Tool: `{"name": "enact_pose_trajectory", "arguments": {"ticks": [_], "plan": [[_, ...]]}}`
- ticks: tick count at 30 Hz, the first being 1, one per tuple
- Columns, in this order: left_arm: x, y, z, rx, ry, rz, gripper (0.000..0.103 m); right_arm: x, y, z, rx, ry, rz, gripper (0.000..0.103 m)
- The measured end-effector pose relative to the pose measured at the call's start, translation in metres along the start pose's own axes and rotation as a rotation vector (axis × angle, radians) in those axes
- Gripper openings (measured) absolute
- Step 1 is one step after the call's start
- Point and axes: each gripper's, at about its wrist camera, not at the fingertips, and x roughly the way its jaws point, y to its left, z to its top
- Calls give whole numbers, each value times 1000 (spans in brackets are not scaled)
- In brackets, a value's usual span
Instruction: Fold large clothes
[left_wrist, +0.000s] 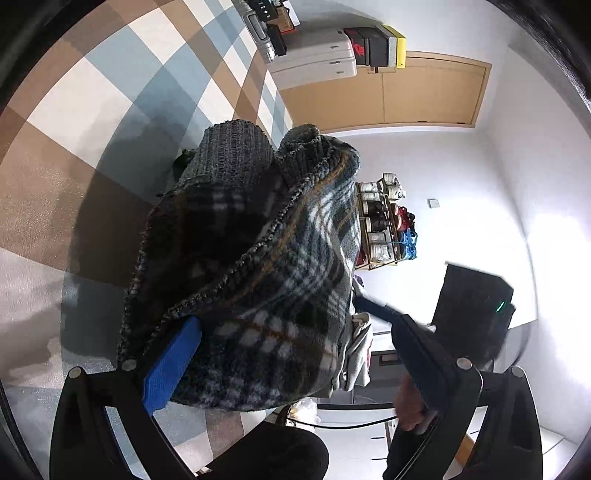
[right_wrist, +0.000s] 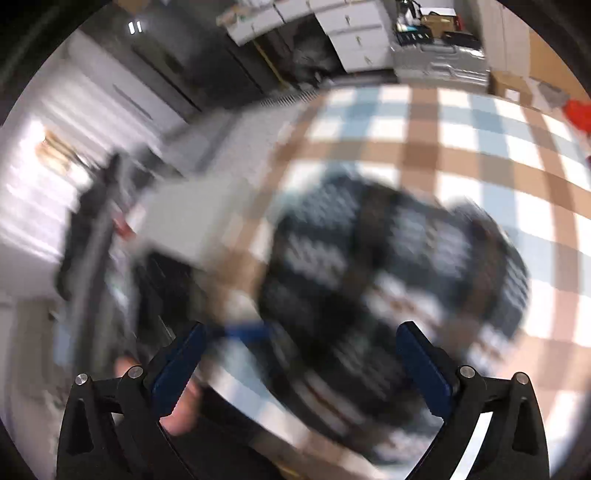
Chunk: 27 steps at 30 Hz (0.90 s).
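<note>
The left gripper (left_wrist: 288, 347) has its blue-padded fingers (left_wrist: 171, 369) spread wide, and a thick dark-blue, white and tan plaid fleece garment with a ribbed knit collar (left_wrist: 258, 258) is bunched between and over them, lifted above the brown, blue and white checked carpet (left_wrist: 110, 110). Whether the pads actually pinch the fabric I cannot tell — the right pad sits clear of the cloth. Behind it stand a wooden shoe rack filled with shoes (left_wrist: 388, 221) and a white wall.

The right wrist view is heavily motion-blurred. The right gripper (right_wrist: 299, 358) is wide open with nothing between its blue pads (right_wrist: 424, 362); the same plaid garment shows ahead of it over the checked floor, with a hand (right_wrist: 184, 406) low at left
</note>
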Motion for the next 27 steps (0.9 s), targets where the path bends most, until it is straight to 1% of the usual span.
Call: {"name": "enact_pose_trajectory", "arguments": {"ticks": [1,2,3,4,5,7,11,14,16,19,22,26,27], "plan": [[1,0,-1,0,-3,4,101,7,-1,-8,-30,33,-102,103],[2,-1,1,1,-7,10,101,18,-1,-16,-80,73,-229,103],[3,-1,0,3,-8,17,101,29,-2,-20,-124,97,-317,103],[4,0,-1,7,-4,27,101,38,-2,-24,-150,111,-345,103],[5,0,0,8,-4,29,100,43,-5,-26,-144,117,-341,103],[4,3,2,-10,-6,10,101,47,-9,-22,-124,121,-345,103],[1,9,5,-55,-3,-27,101,61,-17,-18,-132,172,-350,103],[2,7,6,-52,3,-18,101,63,-21,-16,-130,183,-336,103],[4,5,7,-34,10,2,101,67,-24,-13,-129,182,-323,103],[7,2,8,-13,17,24,101,73,-31,-10,-117,162,-307,103],[8,0,7,-7,17,28,101,77,-39,-8,-111,134,-309,103],[6,2,6,-17,16,14,101,69,-42,-22,-107,49,-298,103],[5,2,5,-23,15,7,101,64,-43,-25,-111,43,-287,103]]}}
